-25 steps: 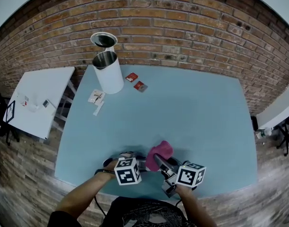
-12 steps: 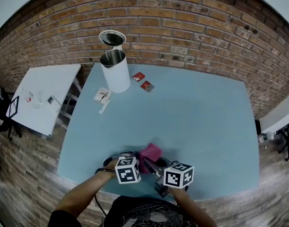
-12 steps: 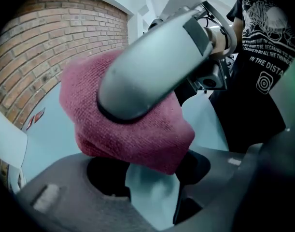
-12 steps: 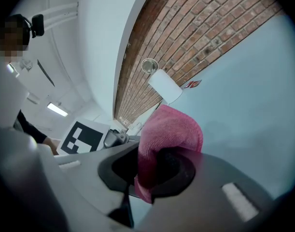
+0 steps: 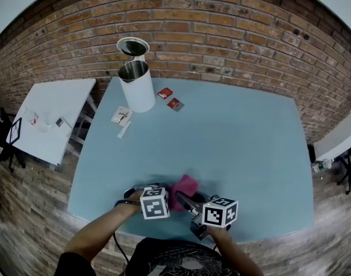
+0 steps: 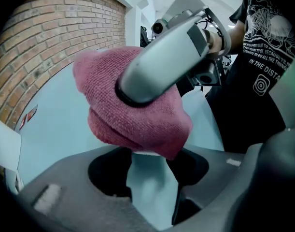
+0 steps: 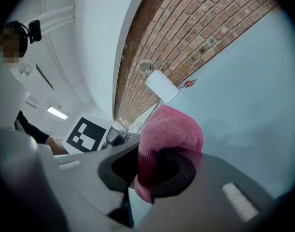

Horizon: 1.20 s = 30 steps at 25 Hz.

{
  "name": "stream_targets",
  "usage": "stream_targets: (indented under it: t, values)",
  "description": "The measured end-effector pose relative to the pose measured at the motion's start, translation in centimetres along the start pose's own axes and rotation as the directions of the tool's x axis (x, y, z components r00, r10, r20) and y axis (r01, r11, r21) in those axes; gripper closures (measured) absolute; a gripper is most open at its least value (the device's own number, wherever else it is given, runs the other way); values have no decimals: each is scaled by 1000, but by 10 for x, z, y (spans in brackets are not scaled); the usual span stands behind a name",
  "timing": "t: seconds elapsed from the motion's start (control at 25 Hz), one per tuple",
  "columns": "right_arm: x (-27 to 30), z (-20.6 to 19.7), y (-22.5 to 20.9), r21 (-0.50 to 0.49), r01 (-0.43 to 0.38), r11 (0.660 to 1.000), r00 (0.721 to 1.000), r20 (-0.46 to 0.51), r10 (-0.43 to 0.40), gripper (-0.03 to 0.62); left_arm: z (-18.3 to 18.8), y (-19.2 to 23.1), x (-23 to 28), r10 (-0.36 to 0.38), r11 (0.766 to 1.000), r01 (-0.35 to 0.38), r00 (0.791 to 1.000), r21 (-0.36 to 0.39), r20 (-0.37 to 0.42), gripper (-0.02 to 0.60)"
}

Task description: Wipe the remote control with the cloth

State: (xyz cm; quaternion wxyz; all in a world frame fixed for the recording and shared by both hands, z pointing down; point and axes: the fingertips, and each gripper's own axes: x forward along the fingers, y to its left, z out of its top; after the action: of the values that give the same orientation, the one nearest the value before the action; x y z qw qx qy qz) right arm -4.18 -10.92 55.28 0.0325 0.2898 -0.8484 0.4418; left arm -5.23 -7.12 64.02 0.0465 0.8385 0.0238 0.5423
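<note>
Tongs meet at the head view's lower middle, left gripper and right gripper flanking the pink cloth. Along the left jaws, which have just been closing, a pale strip I take for the remote control sits pinched at lower centre, the cloth pressed on its far end. Centre of the right gripper view, jaws clench the cloth; wiping seems under way, how much remains I cannot judge.
</note>
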Motion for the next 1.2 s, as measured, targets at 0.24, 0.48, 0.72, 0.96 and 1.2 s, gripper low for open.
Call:
stream_targets:
  t: [0.24,0.48,0.72,0.96,1.2]
  values:
    - [-12,1,-6,10,0,1000,1000,12,0,533,-1,1,1,-8,1000,8,1000,-5,-12,368]
    - [-25,2,-15,26,4,1000,1000,31,-5,533,0,2,1,-17,1000,17,1000,-14,-16,368]
    - [-39,6,-23,39,12,999,999,53,-14,533,0,2,0,-24,1000,23,999,-21,-23,368]
    - [-54,6,-32,51,18,999,997,69,-22,533,-1,3,1,-24,999,23,999,-30,-43,368]
    - [-70,6,-39,56,24,998,996,87,-28,533,-1,3,2,-23,999,22,998,-35,-55,368]
